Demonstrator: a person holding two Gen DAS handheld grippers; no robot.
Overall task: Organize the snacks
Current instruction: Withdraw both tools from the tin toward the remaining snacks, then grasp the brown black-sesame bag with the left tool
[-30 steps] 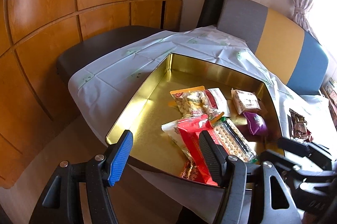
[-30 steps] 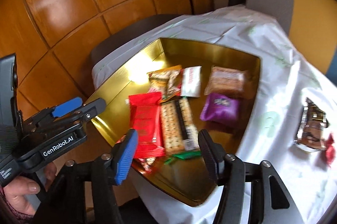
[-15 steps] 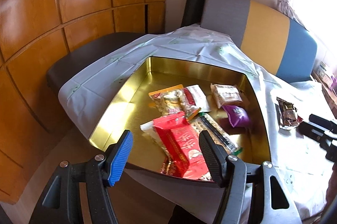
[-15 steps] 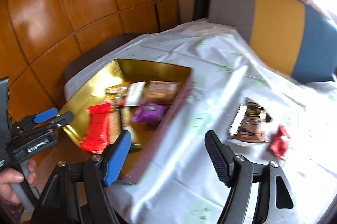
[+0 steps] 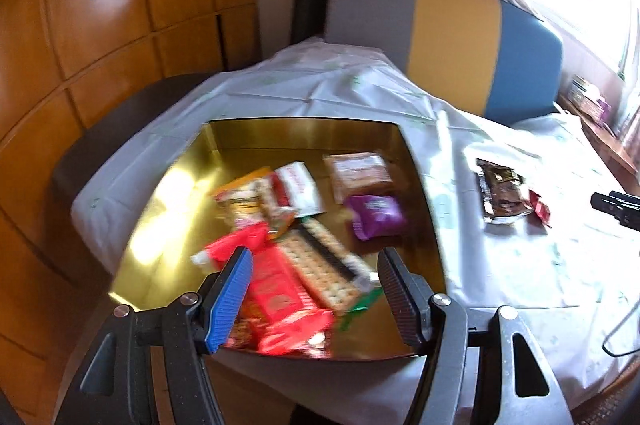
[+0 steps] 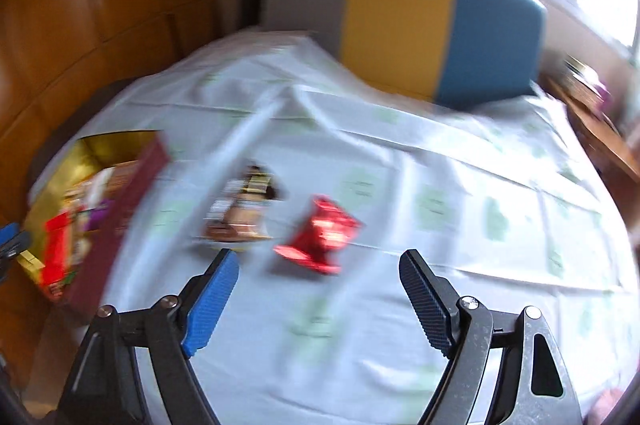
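The right gripper [image 6: 318, 299] has its jaws opening wide, and nothing is between them. Just past its tips, the red shiny snack [image 6: 320, 239] lies on the white tablecloth [image 6: 440, 185]. Right beside that, to the left, lies a brown snack pack [image 6: 244, 209]. The picture is blurry, so I cannot read either wrapper.

The left gripper [image 5: 314, 295] is open too and holds nothing. It hangs over the near edge of the gold box [image 5: 280, 133]. In the box there are already a red pack [image 5: 276, 297], a cracker pack [image 5: 320, 265], a purple pack [image 5: 376, 215] and some more.

I think the next job is to pick up the red shiny snack. To do it well, slow the hand down first. Bring one finger to each side of the wrapper, low to the cloth. Squeeze softly, so the snack does not get crushed and the cloth does not get pinched. Keep clear of the brown pack, so it does not get pushed away.
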